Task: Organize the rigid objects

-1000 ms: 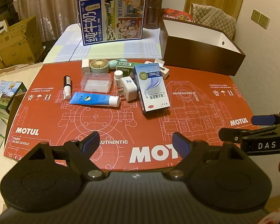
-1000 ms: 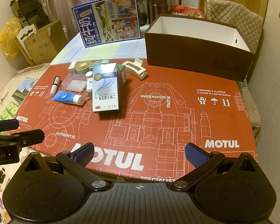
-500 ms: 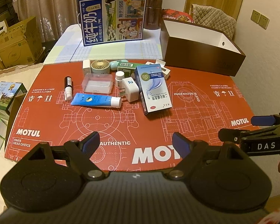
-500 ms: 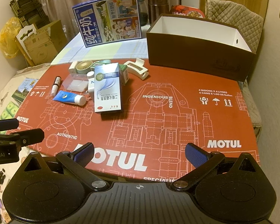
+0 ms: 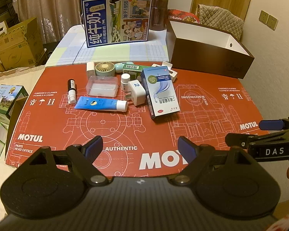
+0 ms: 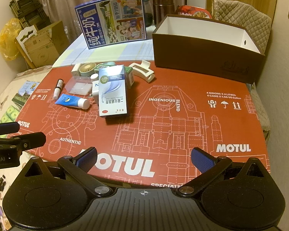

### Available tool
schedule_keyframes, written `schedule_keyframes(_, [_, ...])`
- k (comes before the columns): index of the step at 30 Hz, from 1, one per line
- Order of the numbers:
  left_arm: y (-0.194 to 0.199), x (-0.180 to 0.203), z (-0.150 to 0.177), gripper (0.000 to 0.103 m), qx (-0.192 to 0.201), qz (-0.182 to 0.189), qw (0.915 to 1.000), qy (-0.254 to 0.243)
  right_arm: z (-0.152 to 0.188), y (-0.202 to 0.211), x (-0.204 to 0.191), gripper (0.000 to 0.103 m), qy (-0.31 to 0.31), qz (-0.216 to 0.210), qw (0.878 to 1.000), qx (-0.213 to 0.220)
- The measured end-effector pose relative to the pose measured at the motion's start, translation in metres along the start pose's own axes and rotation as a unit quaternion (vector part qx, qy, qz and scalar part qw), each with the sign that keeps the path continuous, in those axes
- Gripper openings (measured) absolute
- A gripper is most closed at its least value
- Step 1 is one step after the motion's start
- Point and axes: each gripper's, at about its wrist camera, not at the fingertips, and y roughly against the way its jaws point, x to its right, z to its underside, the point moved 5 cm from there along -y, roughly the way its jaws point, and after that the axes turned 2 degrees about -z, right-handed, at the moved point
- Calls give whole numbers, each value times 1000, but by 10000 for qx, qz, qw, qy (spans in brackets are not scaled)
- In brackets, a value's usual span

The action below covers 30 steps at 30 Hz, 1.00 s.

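Note:
A cluster of small items lies on the red Motul mat (image 5: pixel 202 115): a blue-white medicine box (image 5: pixel 160 92) (image 6: pixel 112 91), a white plug adapter (image 5: pixel 136 92), a blue tube (image 5: pixel 101 104) (image 6: pixel 72 101), a clear plastic case (image 5: pixel 102 86), a small spray bottle (image 5: pixel 71 90), a round fan (image 5: pixel 105 69), a white pill bottle (image 5: pixel 125 80), a green box (image 5: pixel 133 69) and a white hair clip (image 6: pixel 142 70). An open brown box (image 5: pixel 210 61) (image 6: pixel 208 57) with a white inside stands at the back right. My left gripper (image 5: pixel 140 147) and right gripper (image 6: pixel 144 156) are open, empty, near the mat's front edge.
A blue milk carton box (image 5: pixel 117 18) stands behind the mat on a checked cloth. A brown thermos (image 5: pixel 159 13) stands beside it. Cardboard boxes (image 5: pixel 15 44) sit at the far left. A green-blue box (image 5: pixel 6 98) lies left of the mat.
Both grippers have drifted slightly forward toward the items. Nothing on the mat has moved, and both stay open.

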Motion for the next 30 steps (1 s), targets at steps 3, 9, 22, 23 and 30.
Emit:
schedule_keyframes(3, [-1, -2, -3, 82, -8, -15, 10000, -18, -1, -3, -3, 101, -10, -14, 10000, 17])
schedule_keyframes(9, [-2, -9, -5, 82, -12, -32, 10000, -47, -1, -7, -13, 101, -26, -38, 10000, 44])
schedule_keyframes(22, [-7, -32, -2, 82, -60, -167, 9998, -20, -6, -18, -31, 101, 34, -128, 9995, 295])
schedule_keyframes(23, [-8, -34, -1, 82, -72, -187, 9998, -6, -7, -19, -32, 101, 35, -129, 9994, 316])
schedule_keyframes(30, [-22, -53, 0, 82, -209, -272, 9994, 92, -13, -33, -43, 101, 135, -212, 9982, 536])
